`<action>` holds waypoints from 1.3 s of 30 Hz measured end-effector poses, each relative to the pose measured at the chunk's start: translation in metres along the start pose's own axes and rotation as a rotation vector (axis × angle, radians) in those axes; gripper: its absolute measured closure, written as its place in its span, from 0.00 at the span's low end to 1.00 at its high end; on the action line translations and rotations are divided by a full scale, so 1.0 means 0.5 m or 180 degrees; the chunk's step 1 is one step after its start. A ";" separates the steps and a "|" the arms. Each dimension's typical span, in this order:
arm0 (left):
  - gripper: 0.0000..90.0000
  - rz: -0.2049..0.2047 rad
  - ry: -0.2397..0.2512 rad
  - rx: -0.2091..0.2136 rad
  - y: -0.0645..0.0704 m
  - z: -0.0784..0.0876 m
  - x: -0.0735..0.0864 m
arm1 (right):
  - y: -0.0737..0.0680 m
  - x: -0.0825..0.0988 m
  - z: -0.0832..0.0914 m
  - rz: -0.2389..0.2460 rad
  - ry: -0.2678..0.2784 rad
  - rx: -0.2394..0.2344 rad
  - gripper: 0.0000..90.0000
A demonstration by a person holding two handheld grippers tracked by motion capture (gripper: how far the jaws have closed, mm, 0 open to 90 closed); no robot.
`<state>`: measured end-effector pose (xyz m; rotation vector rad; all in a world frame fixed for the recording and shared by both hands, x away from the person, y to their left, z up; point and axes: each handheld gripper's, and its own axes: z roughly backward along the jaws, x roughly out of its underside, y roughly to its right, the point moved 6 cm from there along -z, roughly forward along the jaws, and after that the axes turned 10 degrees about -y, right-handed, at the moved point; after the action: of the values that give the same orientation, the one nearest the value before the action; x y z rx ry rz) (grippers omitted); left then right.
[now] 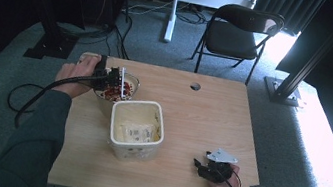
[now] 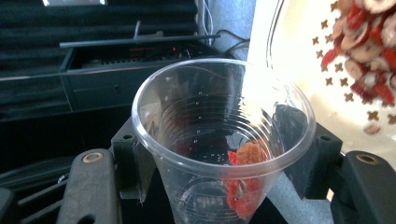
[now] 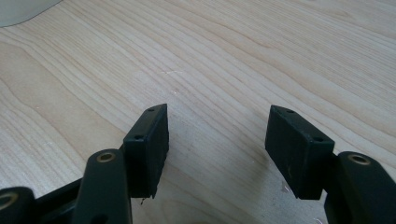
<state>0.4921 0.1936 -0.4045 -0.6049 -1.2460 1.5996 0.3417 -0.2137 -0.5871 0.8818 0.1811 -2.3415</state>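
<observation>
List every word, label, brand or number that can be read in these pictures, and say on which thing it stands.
None can be read. The packet inside the white container bears print, too small and blurred to make out. The clear plastic cup in the left gripper shows no lettering, nor does the colander.

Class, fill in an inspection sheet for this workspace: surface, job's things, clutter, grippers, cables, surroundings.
Surface: wooden table, round hole near far edge.
Job's things: clear plastic cup with red bits at its bottom; bowl of red and pale pieces; white tub holding a packet.
Clutter: nothing seen.
Grippers: left gripper shut on the cup beside the bowl; right gripper open, over bare wood.
Cables: black cable trailing off table's left edge.
Surroundings: folding chair, grey carpet.
</observation>
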 end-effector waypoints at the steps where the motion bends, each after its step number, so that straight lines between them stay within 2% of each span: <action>1: 0.40 0.0018 -0.0042 0.0020 0.000 -0.006 0.009 | 0.000 0.000 0.000 0.0003 0.0000 -0.0002 0.43; 5: 0.40 0.0084 -0.0139 0.0068 0.002 -0.020 0.034 | 0.000 0.001 0.000 0.0003 -0.0001 -0.0014 0.43; 7: 0.40 0.0094 -0.0069 0.0053 0.002 -0.012 0.022 | 0.001 0.000 0.000 0.0003 -0.0001 -0.0019 0.43; 11: 0.40 -0.0003 0.0046 -0.0001 0.006 0.003 -0.005 | 0.000 -0.001 0.000 -0.0002 -0.0003 -0.0012 0.43; 17: 0.40 0.0087 -0.0129 0.0076 0.007 -0.021 0.035 | 0.000 0.000 0.000 0.0003 -0.0003 -0.0021 0.43; 20: 0.40 0.0074 -0.0032 0.0051 0.005 -0.008 0.013 | 0.000 -0.001 -0.001 0.0003 -0.0004 -0.0020 0.43; 22: 0.40 0.0004 0.0032 0.0027 0.007 0.001 -0.003 | 0.000 -0.001 -0.001 0.0003 -0.0003 -0.0018 0.43; 23: 0.40 -0.0019 0.0015 0.0022 0.007 0.000 -0.005 | -0.001 -0.001 -0.001 0.0003 -0.0002 -0.0015 0.43; 28: 0.40 0.0061 -0.0144 0.0080 0.006 -0.023 0.039 | 0.000 -0.001 -0.001 0.0000 -0.0004 -0.0023 0.43; 30: 0.40 0.0075 -0.0179 0.0089 0.007 -0.027 0.045 | 0.000 -0.001 -0.001 -0.0001 -0.0006 -0.0028 0.43; 32: 0.40 0.0053 -0.0134 0.0067 0.007 -0.021 0.033 | 0.000 -0.001 -0.001 -0.0001 -0.0005 -0.0027 0.43; 35: 0.40 -0.0048 -0.0022 0.0008 0.011 -0.006 0.005 | 0.000 -0.001 -0.001 -0.0009 -0.0005 -0.0022 0.43; 37: 0.40 -0.0145 -0.0066 0.0005 0.015 -0.008 0.008 | -0.001 -0.002 -0.001 -0.0009 -0.0005 -0.0016 0.43; 39: 0.40 -0.0096 -0.0166 0.0034 0.014 -0.020 0.027 | -0.001 -0.002 -0.001 -0.0005 -0.0005 -0.0012 0.43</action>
<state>0.4925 0.2103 -0.4119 -0.5382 -1.2784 1.6049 0.3423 -0.2127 -0.5871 0.8783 0.1855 -2.3426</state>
